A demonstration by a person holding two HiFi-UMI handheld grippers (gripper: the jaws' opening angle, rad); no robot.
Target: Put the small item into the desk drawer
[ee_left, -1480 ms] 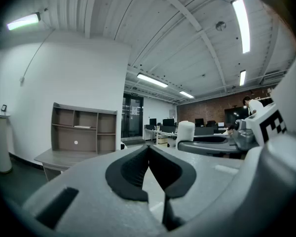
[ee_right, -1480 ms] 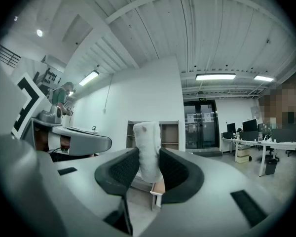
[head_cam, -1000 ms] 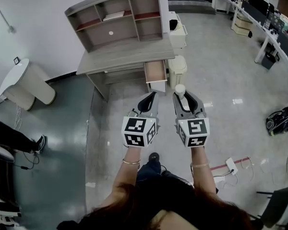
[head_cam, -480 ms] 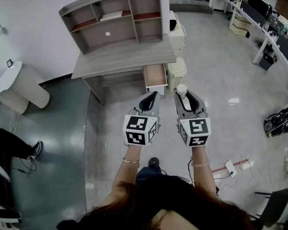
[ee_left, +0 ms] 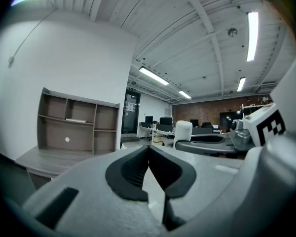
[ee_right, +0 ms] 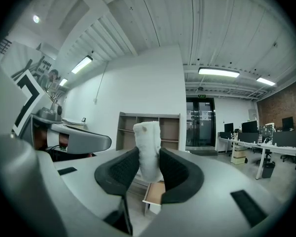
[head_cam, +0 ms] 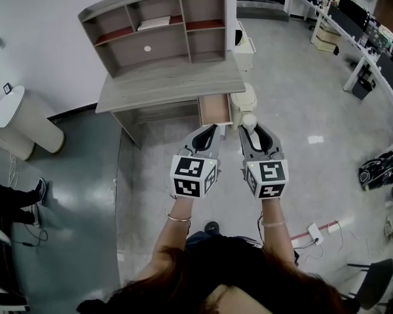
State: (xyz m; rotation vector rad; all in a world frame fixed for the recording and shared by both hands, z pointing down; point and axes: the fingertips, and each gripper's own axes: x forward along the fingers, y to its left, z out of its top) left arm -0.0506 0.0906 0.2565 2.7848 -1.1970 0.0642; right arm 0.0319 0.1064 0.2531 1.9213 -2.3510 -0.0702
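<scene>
Right gripper [ee_right: 147,158] clamped on small item [ee_right: 148,137]: white, rough-surfaced stub, upright, top poking above pads, held in air in front of desk drawer [head_cam: 214,109], not in it. Left gripper [ee_left: 148,148] jaws closed together, nothing between.

Right gripper view alone shows pads pressing item's sides and dark speck near its top. Head view alone shows drawer pulled open under right end of desk [head_cam: 170,82].

Versus a second ago: desk and drawer nearer grippers, grip unchanged.

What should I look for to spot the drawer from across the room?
Find the grey wooden desk with a shelf hutch against the white wall. Under its right end is a small drawer. It alone is pulled out, its tan inside showing.
</scene>
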